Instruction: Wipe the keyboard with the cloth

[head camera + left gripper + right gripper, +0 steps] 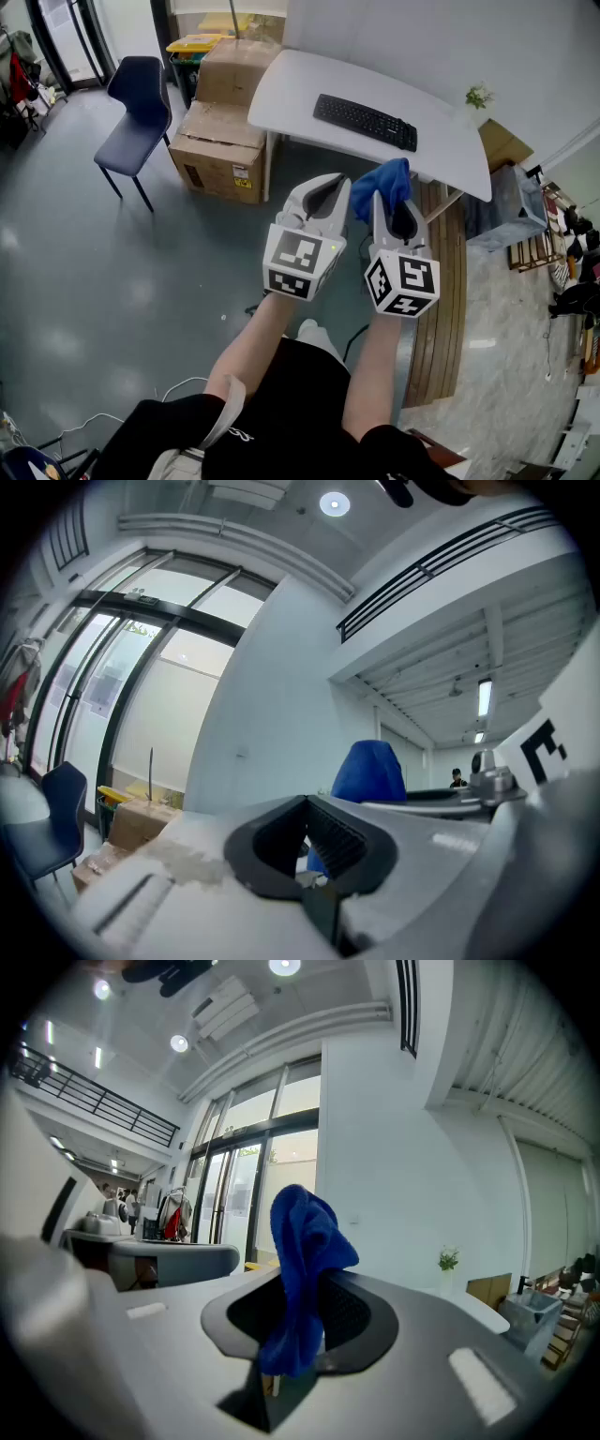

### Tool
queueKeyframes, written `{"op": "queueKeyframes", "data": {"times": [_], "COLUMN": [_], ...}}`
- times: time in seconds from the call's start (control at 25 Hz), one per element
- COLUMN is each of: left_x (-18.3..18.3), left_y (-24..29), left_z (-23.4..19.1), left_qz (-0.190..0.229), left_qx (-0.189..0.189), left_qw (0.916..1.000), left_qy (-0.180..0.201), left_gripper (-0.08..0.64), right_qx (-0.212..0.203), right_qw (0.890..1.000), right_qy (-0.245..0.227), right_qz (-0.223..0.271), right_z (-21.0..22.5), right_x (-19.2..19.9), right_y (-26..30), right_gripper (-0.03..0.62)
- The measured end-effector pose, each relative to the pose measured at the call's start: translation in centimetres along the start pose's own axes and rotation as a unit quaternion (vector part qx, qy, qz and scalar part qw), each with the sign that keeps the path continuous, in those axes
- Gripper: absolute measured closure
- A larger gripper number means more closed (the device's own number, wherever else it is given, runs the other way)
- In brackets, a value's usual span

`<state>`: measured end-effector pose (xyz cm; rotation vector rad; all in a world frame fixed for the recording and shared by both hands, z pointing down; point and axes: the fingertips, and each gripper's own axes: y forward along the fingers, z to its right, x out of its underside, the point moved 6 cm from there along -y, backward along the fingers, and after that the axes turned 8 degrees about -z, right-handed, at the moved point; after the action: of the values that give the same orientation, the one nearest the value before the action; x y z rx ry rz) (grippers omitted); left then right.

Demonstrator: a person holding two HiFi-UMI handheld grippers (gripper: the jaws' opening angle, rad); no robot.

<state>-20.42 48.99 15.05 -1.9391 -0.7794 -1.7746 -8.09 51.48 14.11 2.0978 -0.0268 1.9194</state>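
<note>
We are holding cloth clamped in right claw, loose end sticking out beyond tips, ready as wiping pad. Left claw pressed together, empty, just beside right claw. Keyboard lying on bench, well ahead of both claws, so we are judging wiping not yet begun.

A white round-cornered table stands against the pale wall, with a small green plant in a white pot near its right end. Just left of it sit two brown cardboard boxes (the nearer one bears a label), and a yellow-lidded bin stands behind them. A dark blue chair with black legs stands apart on the grey floor.
</note>
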Motion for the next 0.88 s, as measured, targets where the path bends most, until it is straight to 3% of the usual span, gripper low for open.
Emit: {"op": "queueKeyframes", "data": {"times": [0.56,0.88], "left_x": [-0.6,-0.8], "left_y": [3.9,9.6], "left_z": [-0.4,-2.9], "left_qz": [-0.001,0.001], "left_qx": [0.014,0.001], "left_qw": [0.9999,1.0000], "left_qy": [-0.001,0.002], "left_gripper": [0.571,0.571], "right_qx": [0.030,0.026], "right_qw": [0.999,0.999], "right_qy": [0.014,0.017], "right_qz": [0.016,0.024], "right_z": [3.8,7.3], "right_x": [-0.9,-1.4], "right_y": [1.9,7.6], "right_gripper": [0.495,0.495]}}
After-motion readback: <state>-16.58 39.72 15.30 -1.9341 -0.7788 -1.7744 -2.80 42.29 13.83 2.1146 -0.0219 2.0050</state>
